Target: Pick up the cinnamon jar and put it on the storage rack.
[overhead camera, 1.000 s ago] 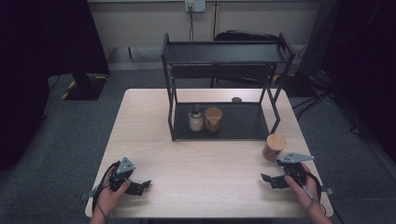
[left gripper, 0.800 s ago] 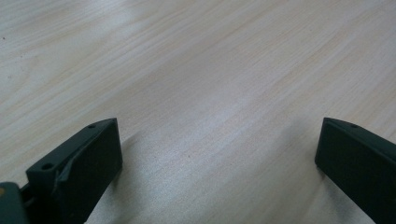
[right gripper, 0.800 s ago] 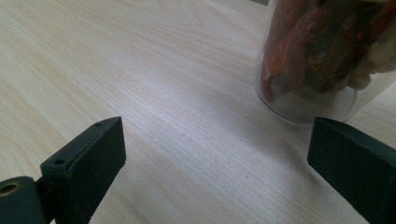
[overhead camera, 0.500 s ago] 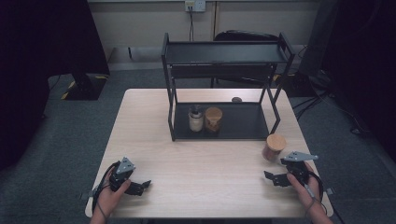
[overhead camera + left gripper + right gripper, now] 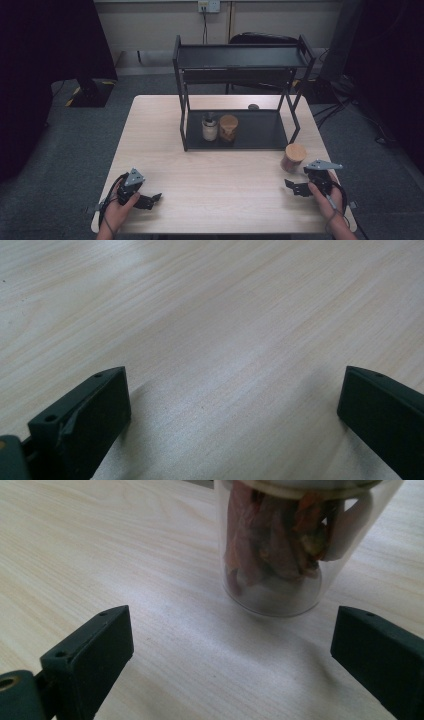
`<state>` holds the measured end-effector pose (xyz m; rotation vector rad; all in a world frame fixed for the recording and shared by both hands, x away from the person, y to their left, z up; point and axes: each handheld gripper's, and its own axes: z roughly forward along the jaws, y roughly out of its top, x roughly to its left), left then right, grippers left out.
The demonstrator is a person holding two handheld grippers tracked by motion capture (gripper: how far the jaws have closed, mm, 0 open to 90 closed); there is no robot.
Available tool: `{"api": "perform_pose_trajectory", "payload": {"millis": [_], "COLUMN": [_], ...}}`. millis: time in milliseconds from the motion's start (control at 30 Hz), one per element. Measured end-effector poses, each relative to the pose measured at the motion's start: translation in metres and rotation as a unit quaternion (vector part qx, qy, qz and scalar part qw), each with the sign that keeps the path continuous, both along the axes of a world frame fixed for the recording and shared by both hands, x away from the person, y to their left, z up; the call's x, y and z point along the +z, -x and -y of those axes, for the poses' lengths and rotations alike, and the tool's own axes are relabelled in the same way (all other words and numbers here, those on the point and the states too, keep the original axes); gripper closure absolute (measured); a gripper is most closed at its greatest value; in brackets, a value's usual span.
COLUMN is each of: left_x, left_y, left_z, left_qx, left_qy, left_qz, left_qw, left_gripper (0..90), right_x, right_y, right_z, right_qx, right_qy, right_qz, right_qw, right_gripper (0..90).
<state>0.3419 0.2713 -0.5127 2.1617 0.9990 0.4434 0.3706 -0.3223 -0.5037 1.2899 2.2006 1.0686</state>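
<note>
Grey carpet runs around a pale wooden table, with a light wall and a wall socket at the far side and dark curtains to the left and right. At the far middle of the table stands a black two-level metal rack, its upper shelf bare and its lower tray resting on the tabletop. On that lower tray, toward its left, two jars stand side by side, just touching or nearly so: a glass jar with a dark lid on the left and a jar with a wooden lid on the right. A small dark round thing lies on the table behind the rack; what it is cannot be told.

Off the rack's near right corner, upright on the table, is a clear jar with a wooden lid. The right gripper view shows it holding reddish-brown dried pieces, standing just ahead of the jaws and not between them.

At the near right edge a hand holds the right gripper low over the table, near that jar and pointing left; its jaws stand wide apart with nothing between them. At the near left edge the other hand holds the left gripper low over bare wood, well apart from the jars; its jaws too are spread wide and hold nothing.
</note>
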Motion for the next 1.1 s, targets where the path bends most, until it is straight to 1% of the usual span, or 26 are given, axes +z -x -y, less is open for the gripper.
{"api": "perform_pose_trajectory", "payload": {"millis": [167,233,300,567,1100], "left_x": [0.0,0.0,0.0,0.0,0.0], "left_y": [0.0,0.0,0.0,0.0,0.0], "left_z": [0.0,0.0,0.0,0.0,0.0], "left_qx": [0.0,0.0,0.0,0.0,0.0], "left_qy": [0.0,0.0,0.0,0.0,0.0], "left_qz": [0.0,0.0,0.0,0.0,0.0], "left_qw": [1.0,1.0,1.0,1.0,1.0], "left_gripper": [0.1,0.1,0.1,0.1,0.1], "right_x": [0.001,0.002,0.002,0.004,0.009], "right_y": [-0.002,-0.003,-0.004,-0.008,-0.014], "right_z": [0.001,0.001,0.002,0.003,0.0], "right_qx": [-0.01,-0.009,-0.011,-0.029,-0.043], "right_qy": [-0.005,-0.01,-0.008,-0.014,-0.018], "right_qz": [0.005,0.008,0.011,0.017,0.032], "right_qw": [0.9999,0.9999,0.9999,0.9993,0.9984], "right_gripper": [1.7,1.5,1.5,1.5,1.7]}}
